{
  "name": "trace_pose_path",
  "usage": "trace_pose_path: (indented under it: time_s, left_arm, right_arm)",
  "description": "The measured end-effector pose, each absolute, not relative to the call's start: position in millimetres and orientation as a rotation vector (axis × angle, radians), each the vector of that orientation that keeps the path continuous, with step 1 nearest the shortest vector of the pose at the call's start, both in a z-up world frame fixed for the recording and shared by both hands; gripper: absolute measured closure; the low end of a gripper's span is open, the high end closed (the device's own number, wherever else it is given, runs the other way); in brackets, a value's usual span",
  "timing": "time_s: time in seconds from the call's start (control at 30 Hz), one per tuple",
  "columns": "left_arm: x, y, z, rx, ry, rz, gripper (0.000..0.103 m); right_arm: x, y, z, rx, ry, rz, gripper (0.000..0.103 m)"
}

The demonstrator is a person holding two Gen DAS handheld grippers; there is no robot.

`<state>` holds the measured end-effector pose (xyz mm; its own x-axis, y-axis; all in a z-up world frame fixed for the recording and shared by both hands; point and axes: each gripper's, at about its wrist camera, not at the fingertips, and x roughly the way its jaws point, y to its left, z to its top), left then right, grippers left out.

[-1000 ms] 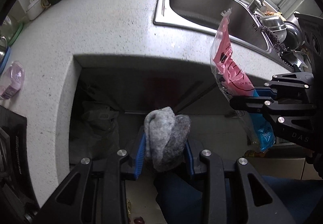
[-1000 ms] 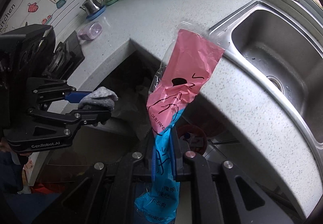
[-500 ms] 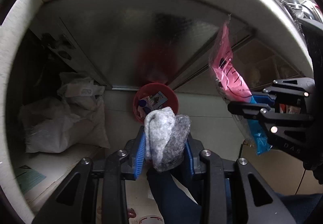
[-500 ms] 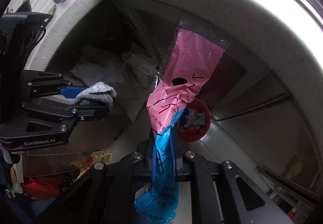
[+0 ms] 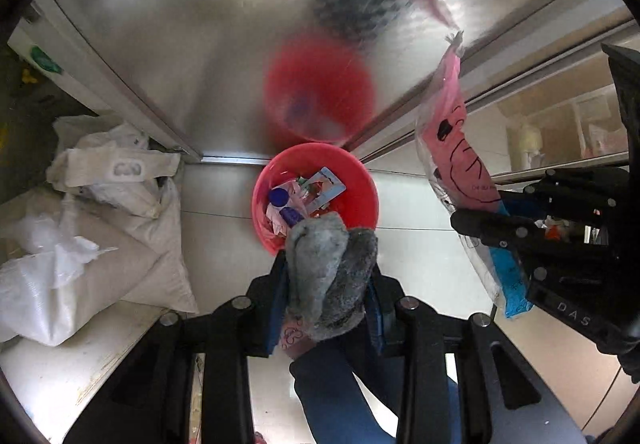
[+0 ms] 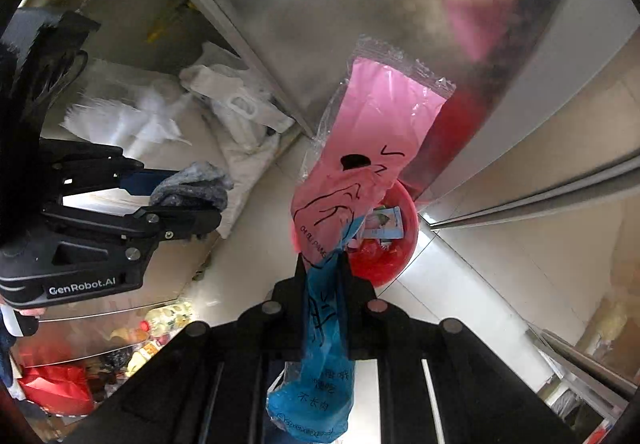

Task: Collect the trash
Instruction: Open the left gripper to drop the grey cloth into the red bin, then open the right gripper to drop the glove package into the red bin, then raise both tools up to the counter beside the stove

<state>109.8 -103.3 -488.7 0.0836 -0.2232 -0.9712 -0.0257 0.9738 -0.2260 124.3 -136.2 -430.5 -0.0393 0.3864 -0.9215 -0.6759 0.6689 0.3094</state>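
My left gripper [image 5: 329, 276] is shut on a wad of grey cloth [image 5: 330, 272], held just above the near rim of a red trash bin [image 5: 360, 184] on the floor. The bin holds wrappers and bottle caps. My right gripper [image 6: 325, 264] is shut on a pink and blue plastic wrapper [image 6: 372, 140], which sticks up in front of the same red bin [image 6: 394, 256]. In the left wrist view the wrapper [image 5: 460, 148] and right gripper [image 5: 496, 218] are right of the bin. In the right wrist view the left gripper [image 6: 200, 200] with the cloth [image 6: 192, 186] is at left.
A shiny metal cabinet door [image 5: 224, 24] stands behind the bin and mirrors it. White sacks [image 5: 100, 212] lie on the floor left of the bin. A lower shelf with packets [image 6: 120, 348] shows at bottom left in the right wrist view.
Both grippers have dropped from counter height to below the counter and closer to the red bin. Each still holds its item.
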Motion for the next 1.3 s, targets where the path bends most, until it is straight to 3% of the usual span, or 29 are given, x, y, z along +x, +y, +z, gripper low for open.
trace_pose_path:
  time_s: [0.47,0.57,0.67,0.73,0.8,0.93,1.0,1.07,1.17,1.3]
  left_arm:
    - [120,-108,-524,-0.179,1.501,-0.175,0.066]
    - [121,-110,-525,-0.178,1.502,-0.174,0.050]
    - [122,-107,-527,-0.191,1.502,-0.173,0.025]
    - [123,-106,-527,-0.198,1.497,-0.169,0.021]
    - [124,-106,-527,-0.195,1.492,-0.162,0.020]
    - [123,-106,-526,-0.171,1.486,-0.138,0.015]
    - [122,-106,-523,-0.161,1.479,-0.127,0.014]
    - [120,-104,-520,-0.163,1.472,-0.119,0.012]
    - [115,-101,-509,-0.195,1.443,-0.144,0.010]
    - [109,-104,-491,-0.152,1.435,-0.141,0.010]
  right_arm:
    - [129,-144,-477,-0.302,1.382,0.916,0.092]
    - [130,-147,-477,-0.297,1.373,0.920,0.092]
    - [131,-154,-474,-0.303,1.376,0.914,0.090]
    - [131,-152,-478,-0.304,1.387,0.918,0.089]
    - [130,-152,-479,-0.302,1.389,0.921,0.084]
    - [129,-151,-479,-0.287,1.386,0.927,0.055]
    - [128,-151,-479,-0.285,1.387,0.932,0.052]
    - [128,-152,-478,-0.291,1.383,0.926,0.041]
    - [127,-155,-473,-0.276,1.380,0.922,0.033]
    - [126,-161,-457,-0.249,1.379,0.935,0.032]
